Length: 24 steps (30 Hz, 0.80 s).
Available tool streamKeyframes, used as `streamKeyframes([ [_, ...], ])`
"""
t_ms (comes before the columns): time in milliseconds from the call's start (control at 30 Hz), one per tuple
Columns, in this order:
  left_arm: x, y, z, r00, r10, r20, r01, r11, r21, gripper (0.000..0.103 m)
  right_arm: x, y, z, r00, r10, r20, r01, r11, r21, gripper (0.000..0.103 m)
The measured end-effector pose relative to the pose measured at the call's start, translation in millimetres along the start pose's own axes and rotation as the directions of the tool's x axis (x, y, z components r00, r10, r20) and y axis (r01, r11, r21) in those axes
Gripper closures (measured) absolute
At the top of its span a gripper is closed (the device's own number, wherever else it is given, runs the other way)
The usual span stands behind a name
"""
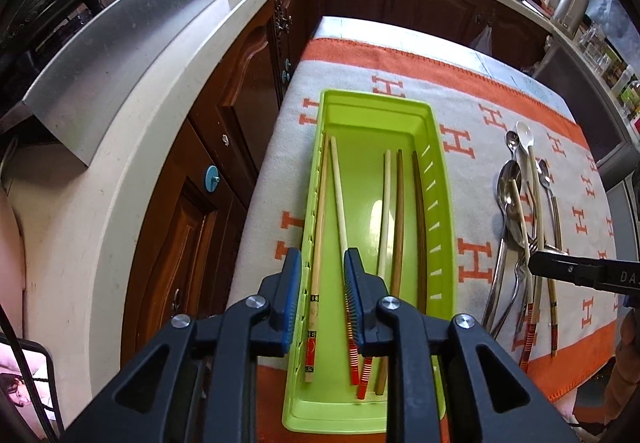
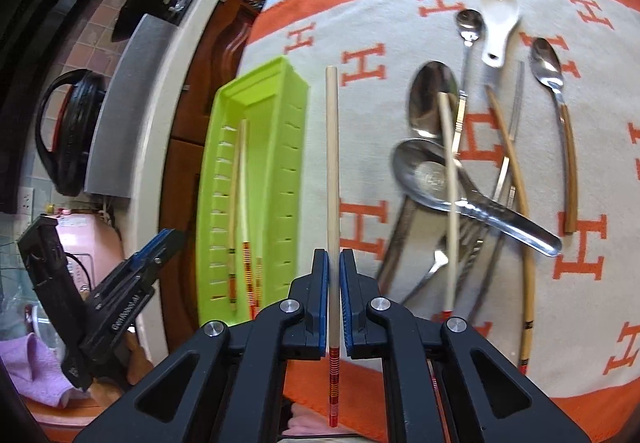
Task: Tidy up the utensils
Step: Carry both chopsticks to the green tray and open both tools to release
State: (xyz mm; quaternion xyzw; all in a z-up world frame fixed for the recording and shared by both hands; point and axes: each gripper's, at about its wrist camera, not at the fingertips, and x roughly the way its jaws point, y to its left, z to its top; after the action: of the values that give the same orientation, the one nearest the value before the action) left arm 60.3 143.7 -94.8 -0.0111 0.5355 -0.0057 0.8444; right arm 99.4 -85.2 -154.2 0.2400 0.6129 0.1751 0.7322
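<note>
- Claw states first: our right claw (image 2: 334, 263) was pinching a pale chopstick (image 2: 332, 171) with a red-striped end, its blue pads pressed on the shaft, and the stick stood clear above the blanket between the tray and the loose cutlery.
- Our left claw (image 1: 322, 263) hung above the near end of the tray with its jaws a little apart, pinching nothing; a chopstick in the tray showed in the gap between them.
- We saw an orange and grey blanket (image 2: 372, 23) with H marks covering the counter, and everything else lay on it.
- We saw the green tray (image 1: 440, 179) lying lengthwise on the blanket's left part, near the counter edge beside the brown cabinets (image 1: 224, 147).
- We counted five chopsticks (image 1: 386, 203) lying lengthwise in the tray: two toward its left wall, three toward its right wall.
- We saw the loose utensils heaped well to the right of the tray: a large metal spoon (image 2: 436, 171) lay across other handles, and a fork (image 2: 432, 263) lay partly under it.
- We saw a white ceramic spoon (image 2: 498, 23) at the far end of the heap, just beside a small metal spoon (image 2: 469, 23).
- We saw one more metal spoon with a tan handle (image 2: 560, 131) lying at the heap's right side.
</note>
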Motion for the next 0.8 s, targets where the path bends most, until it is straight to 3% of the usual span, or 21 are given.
streamKeyframes([
  [367, -9, 27, 3, 0.999, 0.037, 0.033, -0.036, 0.998, -0.047, 0.080, 17, 58, 26, 0.997, 0.073, -0.039, -0.072, 0.997, 0.032, 0.097],
  [600, 2, 37, 5, 0.999, 0.034, 0.015, -0.033, 0.996, -0.080, 0.076, 51, 75, 39, 0.998, 0.014, -0.060, -0.013, 1.000, 0.005, 0.096],
  [667, 4, 40, 6, 0.999, 0.034, 0.016, -0.033, 0.995, -0.093, 0.066, 58, 76, 40, 0.997, -0.030, -0.069, 0.031, 1.000, 0.003, 0.090],
  [733, 5, 40, 5, 0.999, 0.039, 0.019, -0.037, 0.995, -0.096, 0.064, 62, 73, 41, 0.996, -0.043, -0.077, 0.043, 0.999, 0.005, 0.078],
  [800, 5, 39, 5, 0.999, 0.037, 0.017, -0.035, 0.995, -0.094, 0.064, 60, 71, 41, 0.997, -0.045, -0.065, 0.045, 0.999, 0.001, 0.077],
])
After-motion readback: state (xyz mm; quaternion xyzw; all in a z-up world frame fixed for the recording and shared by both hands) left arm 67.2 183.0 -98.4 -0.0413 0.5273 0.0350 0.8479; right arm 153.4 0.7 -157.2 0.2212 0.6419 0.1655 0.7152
